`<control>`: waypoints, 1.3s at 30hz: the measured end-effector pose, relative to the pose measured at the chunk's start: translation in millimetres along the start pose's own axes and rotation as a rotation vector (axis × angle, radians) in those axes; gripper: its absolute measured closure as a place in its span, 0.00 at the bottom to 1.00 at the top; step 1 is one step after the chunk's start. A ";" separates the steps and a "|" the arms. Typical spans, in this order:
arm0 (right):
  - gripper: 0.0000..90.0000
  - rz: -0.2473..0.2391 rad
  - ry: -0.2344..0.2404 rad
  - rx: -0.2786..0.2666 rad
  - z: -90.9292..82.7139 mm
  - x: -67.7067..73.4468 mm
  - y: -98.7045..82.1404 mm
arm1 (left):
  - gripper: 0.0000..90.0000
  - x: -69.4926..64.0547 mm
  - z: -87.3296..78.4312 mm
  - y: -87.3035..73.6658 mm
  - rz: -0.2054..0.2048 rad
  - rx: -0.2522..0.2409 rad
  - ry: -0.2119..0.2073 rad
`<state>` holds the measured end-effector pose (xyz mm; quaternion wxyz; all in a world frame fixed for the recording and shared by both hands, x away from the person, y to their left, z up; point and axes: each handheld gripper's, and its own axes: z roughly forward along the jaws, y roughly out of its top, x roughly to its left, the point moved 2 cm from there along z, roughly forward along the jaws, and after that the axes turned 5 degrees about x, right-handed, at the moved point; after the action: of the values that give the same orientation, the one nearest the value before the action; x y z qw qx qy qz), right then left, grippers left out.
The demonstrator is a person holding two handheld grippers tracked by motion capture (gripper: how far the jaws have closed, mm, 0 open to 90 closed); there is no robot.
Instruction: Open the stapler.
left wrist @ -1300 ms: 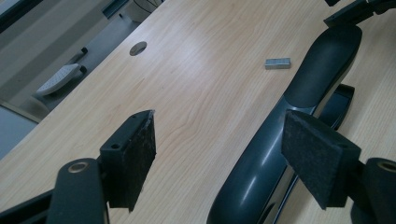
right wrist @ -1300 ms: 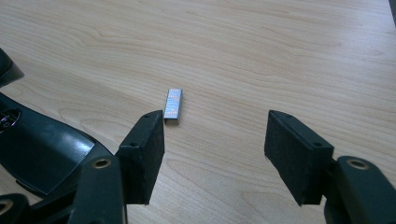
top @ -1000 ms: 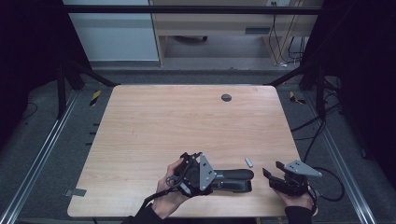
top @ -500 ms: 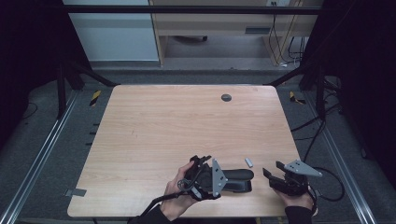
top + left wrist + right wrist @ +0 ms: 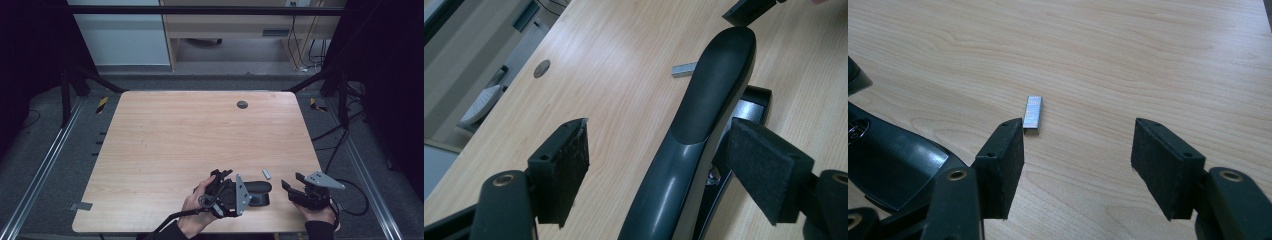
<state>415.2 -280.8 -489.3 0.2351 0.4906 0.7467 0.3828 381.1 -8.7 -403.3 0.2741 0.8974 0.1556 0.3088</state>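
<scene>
Black stapler: lying near the front edge of the wooden table, between the spread jaws of the left gripper, pads clear of it, released. Strip of staples: flat on the table just beyond the stapler. Right gripper: jaws wide apart, nothing grasped, just right of the stapler.

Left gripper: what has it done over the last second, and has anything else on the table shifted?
The left gripper has slid rightward along the black stapler, which now sits between its open jaws, pads not pressing it. The stapler, the strip of staples and the right gripper, open, stayed where they were.
</scene>
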 end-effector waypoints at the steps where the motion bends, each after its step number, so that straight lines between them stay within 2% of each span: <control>1: 0.42 0.000 0.000 0.000 0.0 0.1 0.0 | 0.27 -1.3 1.5 0.8 0.002 0.003 0.000; 19: 0.45 -0.006 0.004 0.002 0.5 0.7 0.1 | 0.26 -19.0 13.3 5.7 0.065 0.029 0.011; 33: 0.47 -0.007 0.012 0.007 0.4 1.1 0.1 | 0.26 -31.6 26.0 8.6 0.131 0.057 0.042; 39: 0.48 -0.007 0.015 0.007 0.5 1.1 0.1 | 0.26 -34.8 32.3 9.9 0.143 0.065 0.048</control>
<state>415.2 -279.6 -489.5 0.2291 0.4861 0.7514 0.3828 376.4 -45.0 -435.1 0.2182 0.9071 0.1073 0.3437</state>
